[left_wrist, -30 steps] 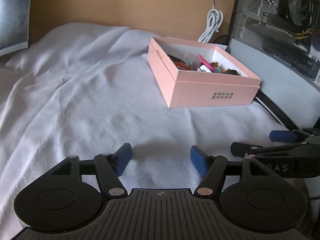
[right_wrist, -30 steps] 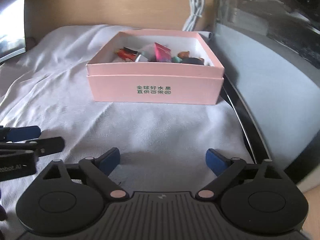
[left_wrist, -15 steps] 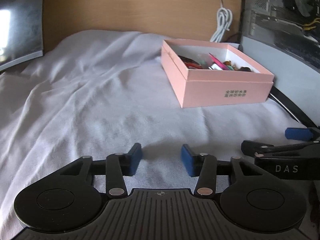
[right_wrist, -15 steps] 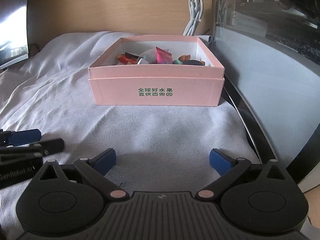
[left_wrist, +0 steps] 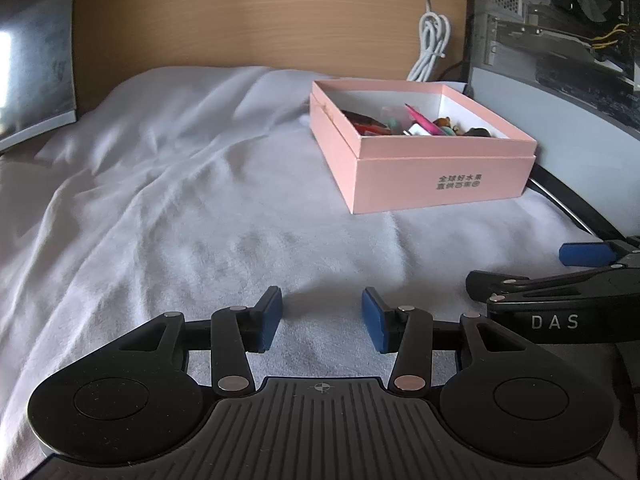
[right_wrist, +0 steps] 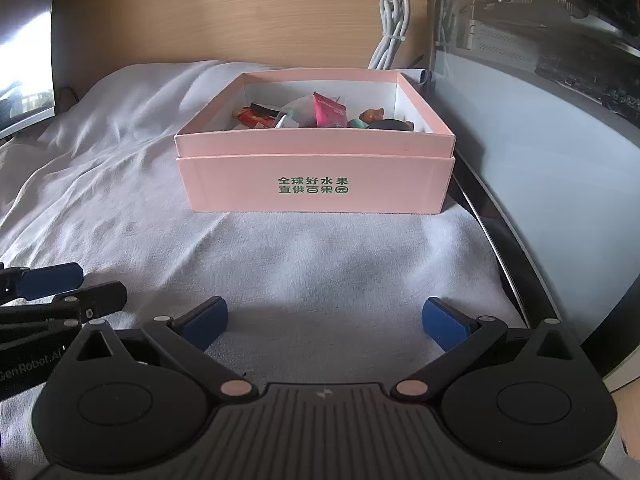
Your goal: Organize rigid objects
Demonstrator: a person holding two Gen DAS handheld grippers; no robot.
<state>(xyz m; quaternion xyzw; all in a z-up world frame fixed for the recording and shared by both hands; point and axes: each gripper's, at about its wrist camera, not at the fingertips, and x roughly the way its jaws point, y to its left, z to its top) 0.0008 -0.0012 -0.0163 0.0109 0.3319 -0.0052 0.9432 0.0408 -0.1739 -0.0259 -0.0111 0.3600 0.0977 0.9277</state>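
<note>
A pink open box [right_wrist: 316, 184] with green lettering sits on a white cloth [right_wrist: 120, 208], straight ahead of my right gripper [right_wrist: 325, 322]. It holds several small items, among them a pink packet [right_wrist: 329, 111] and a red bar [right_wrist: 252, 117]. My right gripper is wide open and empty, low over the cloth. In the left wrist view the box [left_wrist: 420, 160] is ahead to the right. My left gripper [left_wrist: 322, 322] is partly open and empty, low over the cloth. The right gripper shows at that view's right edge [left_wrist: 560, 280].
A wooden panel [right_wrist: 240, 12] stands behind the cloth. A coiled white cable [right_wrist: 394, 28] hangs by it. A glass-sided computer case [right_wrist: 540, 80] lines the right side close to the box. A monitor [left_wrist: 32, 52] stands at the far left.
My left gripper's fingers have narrowed from wide open to partly open. Both grippers have drawn back and lowered a little; the box has not moved.
</note>
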